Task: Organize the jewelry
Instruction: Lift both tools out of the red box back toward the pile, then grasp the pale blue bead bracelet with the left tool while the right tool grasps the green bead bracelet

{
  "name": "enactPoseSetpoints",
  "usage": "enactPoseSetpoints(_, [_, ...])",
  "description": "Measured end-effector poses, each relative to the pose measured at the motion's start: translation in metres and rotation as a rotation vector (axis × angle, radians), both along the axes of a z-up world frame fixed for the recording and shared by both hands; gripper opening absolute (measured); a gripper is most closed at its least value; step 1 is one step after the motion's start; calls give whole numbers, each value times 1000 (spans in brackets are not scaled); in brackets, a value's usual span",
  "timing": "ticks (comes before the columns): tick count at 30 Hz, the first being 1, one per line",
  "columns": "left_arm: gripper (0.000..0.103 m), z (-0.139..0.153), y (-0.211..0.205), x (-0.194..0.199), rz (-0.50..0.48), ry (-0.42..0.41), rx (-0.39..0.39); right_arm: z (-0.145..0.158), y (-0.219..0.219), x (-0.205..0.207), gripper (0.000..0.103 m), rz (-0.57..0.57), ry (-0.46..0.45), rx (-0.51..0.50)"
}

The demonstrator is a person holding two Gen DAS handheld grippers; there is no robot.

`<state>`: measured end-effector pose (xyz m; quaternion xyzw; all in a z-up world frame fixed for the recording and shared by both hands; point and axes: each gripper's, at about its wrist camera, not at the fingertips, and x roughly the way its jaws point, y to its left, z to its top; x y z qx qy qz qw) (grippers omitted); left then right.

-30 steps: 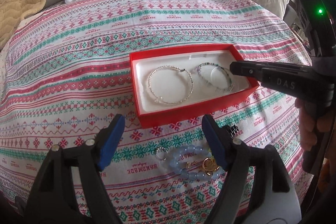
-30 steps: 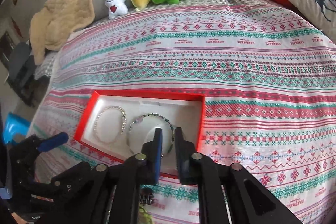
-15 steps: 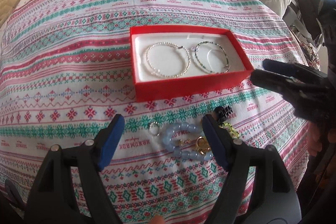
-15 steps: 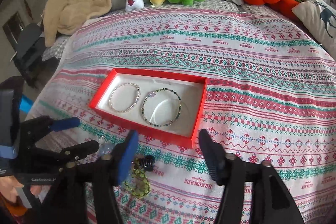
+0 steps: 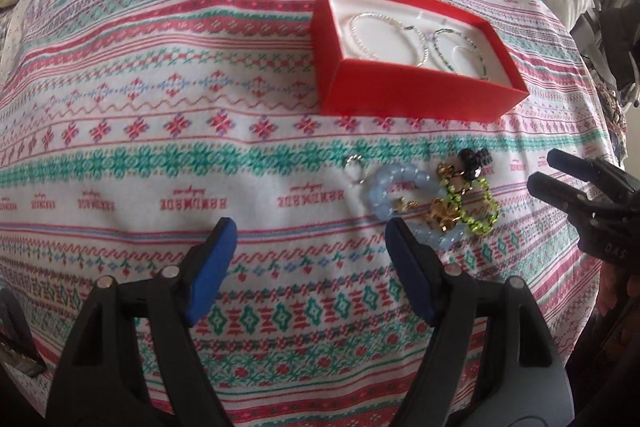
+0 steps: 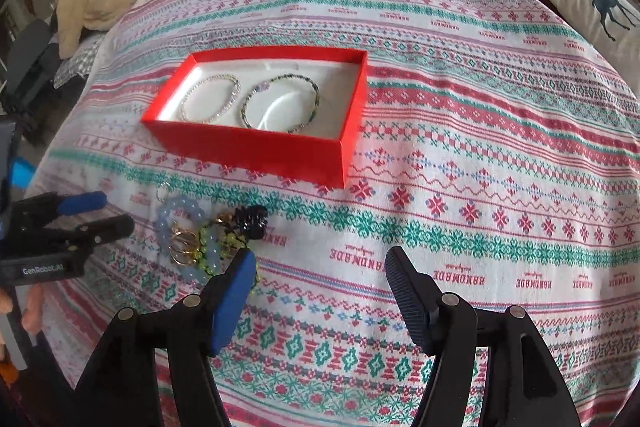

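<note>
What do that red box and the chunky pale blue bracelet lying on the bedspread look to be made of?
Red box: probably cardboard, matte red, going by its thin, flat, sharply folded walls; the white lining looks like soft padding.

Pale blue bracelet: large rounded beads, translucent and glossy, so glass, stone or plastic; the look cannot decide which. Some shiny gold-coloured pieces, seemingly metal, lie against it.

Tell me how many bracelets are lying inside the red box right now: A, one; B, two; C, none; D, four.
B: the red box holds a silvery bracelet and a dark beaded bracelet side by side on its white lining; the other jewelry lies outside on the bedspread.
</note>
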<state>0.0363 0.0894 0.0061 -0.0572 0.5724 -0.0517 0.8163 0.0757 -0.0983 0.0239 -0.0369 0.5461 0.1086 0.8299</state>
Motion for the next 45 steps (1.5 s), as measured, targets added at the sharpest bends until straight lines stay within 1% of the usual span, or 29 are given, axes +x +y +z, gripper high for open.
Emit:
enactPoseSetpoints(3, [77,-2,6,-5,19,7,18,-7,-4,-2,69,-15,24,-6])
enactPoseSetpoints(8, [77,-5,13,-12,37,4,34,-16,-7,-3,69,-35,56,23])
enactPoseSetpoints(11, [77,-6,14,-13,30,2,45,-19,0,-1,69,-26,64,47])
enactPoseSetpoints(14, [77,-7,10,-10,25,0,49,-24,9,0,67,-7,66,50])
enactPoseSetpoints(16, [77,-8,8,-9,21,0,47,-28,16,2,56,1,70,46])
enactPoseSetpoints(20, [77,-9,2,-3,11,-1,41,-33,27,5,46,21,62,26])
enactPoseSetpoints(23, [77,-10,-2,1,2,-2,46,-35,37,5,34,47,43,6])
enactPoseSetpoints(25, [77,-11,-7,4,-1,-2,49,-36,43,2,18,77,33,-8])
enactPoseSetpoints(27, [77,-11,-9,5,-2,-4,50,-36,46,1,8,107,31,-13])
enactPoseSetpoints(31, [76,-11,-16,8,-12,-13,46,-34,48,0,6,106,40,-3])
enactPoseSetpoints(32, [75,-11,-18,9,-15,-17,43,-31,45,-2,6,99,40,4])
enactPoseSetpoints(34, [66,-11,-21,13,-18,-16,23,-23,38,-3,6,89,33,24])
enactPoseSetpoints(37, [56,-12,-22,17,-12,-12,-10,-8,31,-6,6,83,2,61])
enactPoseSetpoints(38, [54,-12,-23,19,-8,-12,-22,-2,29,-8,6,82,-10,72])
enactPoseSetpoints(40, [46,-13,-24,24,2,-9,-46,8,25,-10,6,81,-32,90])
enactPoseSetpoints(43, [38,-15,-27,32,12,2,-87,21,16,-12,6,73,-60,111])
enactPoseSetpoints(45, [35,-17,-31,35,15,14,-110,28,12,-13,6,66,-73,125])
